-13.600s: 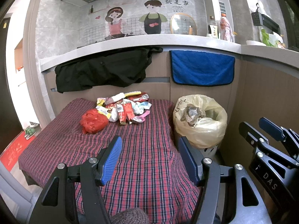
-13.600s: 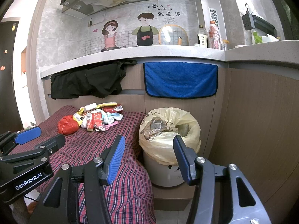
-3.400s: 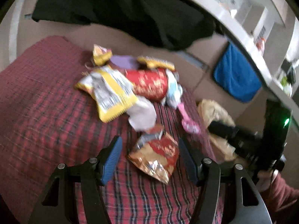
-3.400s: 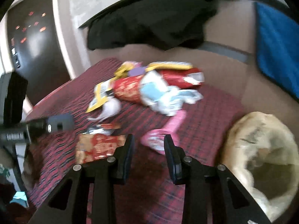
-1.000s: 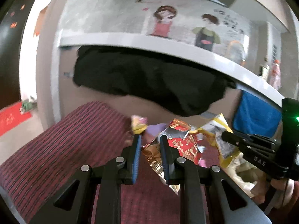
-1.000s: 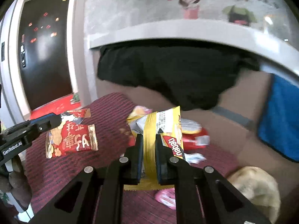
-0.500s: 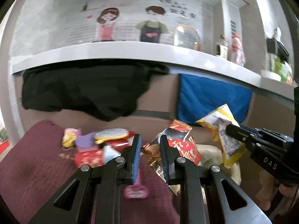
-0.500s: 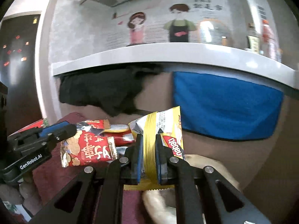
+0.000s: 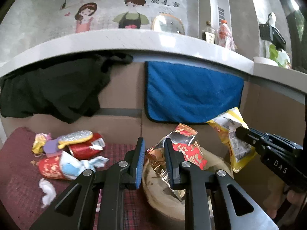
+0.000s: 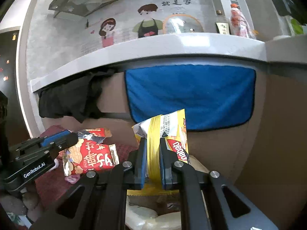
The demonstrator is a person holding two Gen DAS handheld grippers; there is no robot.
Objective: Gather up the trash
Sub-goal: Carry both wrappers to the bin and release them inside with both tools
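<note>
My left gripper (image 9: 152, 143) is shut on a red and gold snack wrapper (image 9: 182, 149), held over the mouth of the lined trash bin (image 9: 159, 195). The same red wrapper (image 10: 90, 153) shows at the left of the right wrist view, in the left gripper (image 10: 74, 138). My right gripper (image 10: 153, 140) is shut on a yellow snack bag (image 10: 168, 126), above the bin's pale liner (image 10: 153, 218). That yellow bag (image 9: 232, 134) hangs from the right gripper (image 9: 239, 131) at the bin's right side. More wrappers (image 9: 71, 153) lie in a heap on the plaid cloth (image 9: 17, 182).
A blue towel (image 9: 191, 92) and a black garment (image 9: 51, 88) hang from the counter edge behind. A white crumpled scrap (image 9: 47, 189) lies on the cloth near the heap. Bottles (image 9: 224, 32) stand on the counter top. The wooden panel wall (image 10: 278, 134) closes in on the right.
Both grippers have swung right from the heap on the cloth to the bin, each carrying its wrapper. The bin now lies directly under them.
</note>
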